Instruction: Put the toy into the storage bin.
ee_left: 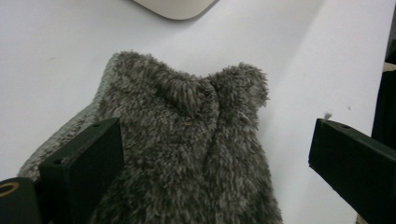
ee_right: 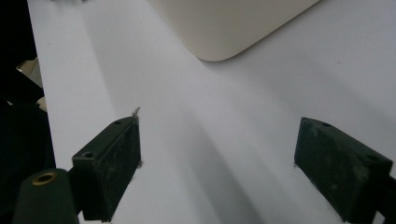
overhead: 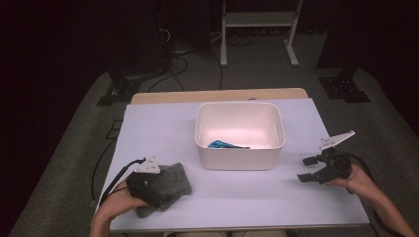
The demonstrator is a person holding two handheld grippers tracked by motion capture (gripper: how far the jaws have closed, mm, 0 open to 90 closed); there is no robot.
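A fuzzy grey cloth [overhead: 170, 185] lies at the front left of the white table [overhead: 163, 128]. My left gripper [overhead: 148, 185] hovers right over it, jaws open; in the left gripper view the fuzzy cloth [ee_left: 187, 154] lies between and under the two black jaws of the left gripper [ee_left: 215, 158], not pinched. A white bin [overhead: 240, 134] stands mid-table with a blue item [overhead: 223, 145] inside. My right gripper [overhead: 310, 169] is held open at the front right, over bare table, with nothing between the jaws of the right gripper [ee_right: 217, 163].
The bin's rounded corner [ee_right: 224, 32] is ahead of the right gripper, and the bin's corner [ee_left: 175, 7] also peeks in ahead of the left one. A wooden edge [overhead: 217, 95] runs along the table's far side. A white frame [overhead: 259, 29] stands on the floor beyond.
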